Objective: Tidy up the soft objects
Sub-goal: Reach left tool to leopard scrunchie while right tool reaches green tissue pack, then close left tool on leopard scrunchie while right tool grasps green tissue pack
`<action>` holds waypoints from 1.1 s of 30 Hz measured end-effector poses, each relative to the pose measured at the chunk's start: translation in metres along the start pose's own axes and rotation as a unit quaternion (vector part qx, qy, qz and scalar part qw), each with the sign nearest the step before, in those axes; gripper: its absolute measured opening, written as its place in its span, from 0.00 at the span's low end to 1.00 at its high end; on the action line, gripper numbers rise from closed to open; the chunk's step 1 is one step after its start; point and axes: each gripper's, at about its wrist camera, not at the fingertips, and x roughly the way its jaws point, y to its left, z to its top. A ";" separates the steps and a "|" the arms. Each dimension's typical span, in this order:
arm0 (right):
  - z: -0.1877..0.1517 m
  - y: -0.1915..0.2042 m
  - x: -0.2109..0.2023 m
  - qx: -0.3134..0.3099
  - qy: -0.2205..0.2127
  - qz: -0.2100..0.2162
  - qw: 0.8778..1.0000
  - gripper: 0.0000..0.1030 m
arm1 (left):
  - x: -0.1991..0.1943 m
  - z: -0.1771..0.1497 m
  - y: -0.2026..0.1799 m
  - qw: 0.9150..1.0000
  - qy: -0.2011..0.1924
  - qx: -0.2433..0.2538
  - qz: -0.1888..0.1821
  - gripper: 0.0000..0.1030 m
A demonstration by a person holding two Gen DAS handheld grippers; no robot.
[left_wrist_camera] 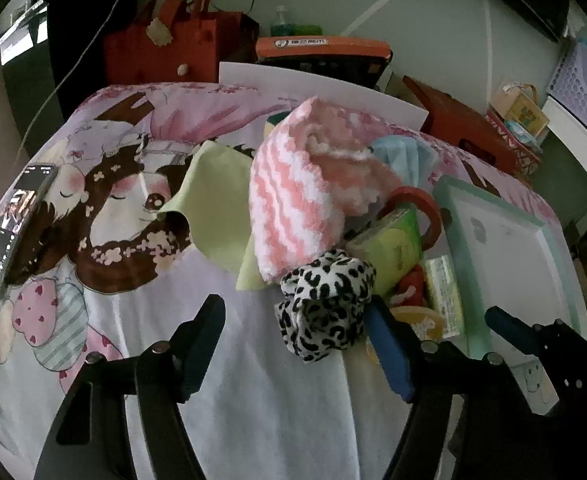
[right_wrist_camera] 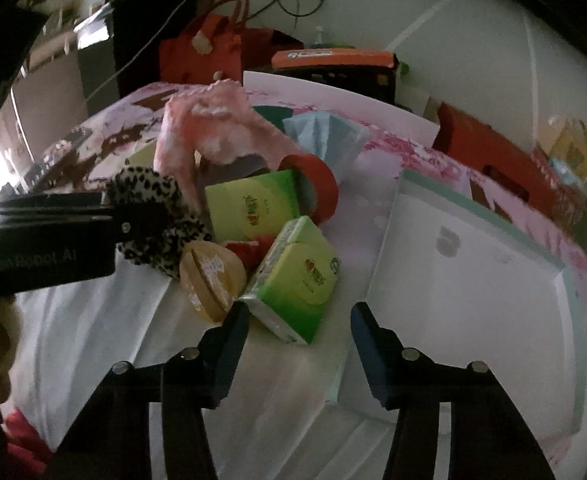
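A pile lies on a printed bedsheet [left_wrist_camera: 133,208]: a pink-and-white striped fluffy sock [left_wrist_camera: 293,208], a leopard-print scrunchie [left_wrist_camera: 325,308], a pale green cloth [left_wrist_camera: 213,208] and a light blue cloth [left_wrist_camera: 401,156]. My left gripper [left_wrist_camera: 293,328] is open, its right finger beside the scrunchie. In the right wrist view, my right gripper [right_wrist_camera: 299,320] is open just short of a green tissue pack [right_wrist_camera: 297,280]. The scrunchie [right_wrist_camera: 153,216], sock [right_wrist_camera: 197,136] and left gripper body [right_wrist_camera: 53,236] show at left.
A white tray with a mint rim [right_wrist_camera: 473,280] lies right of the pile. A second tissue pack [right_wrist_camera: 253,208], red tape roll [right_wrist_camera: 317,184] and wooden disc [right_wrist_camera: 213,276] sit among the soft things. A phone [left_wrist_camera: 13,232] lies at the left. Red bags [left_wrist_camera: 165,44] stand behind.
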 end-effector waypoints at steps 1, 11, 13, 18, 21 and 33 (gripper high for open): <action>0.000 0.002 0.000 -0.007 -0.001 -0.002 1.000 0.54 | 0.001 -0.001 0.000 1.000 0.002 -0.001 -0.001 0.67; 0.000 0.017 0.014 -0.051 -0.006 -0.033 0.998 0.49 | 0.009 -0.005 0.004 1.000 0.007 -0.007 -0.016 0.49; 0.001 0.019 0.019 -0.060 -0.004 -0.044 0.997 0.49 | 0.010 -0.006 0.006 1.000 0.010 -0.012 -0.021 0.44; 0.000 0.020 0.030 -0.067 0.000 -0.058 0.996 0.49 | 0.013 -0.009 0.009 0.999 0.013 -0.017 -0.034 0.34; 0.002 0.023 0.033 -0.078 -0.003 -0.073 0.994 0.49 | 0.015 -0.011 0.008 0.999 0.017 -0.014 -0.038 0.33; 0.004 0.030 0.037 -0.096 -0.033 -0.108 0.989 0.47 | 0.016 -0.015 0.016 0.998 0.019 -0.029 -0.046 0.33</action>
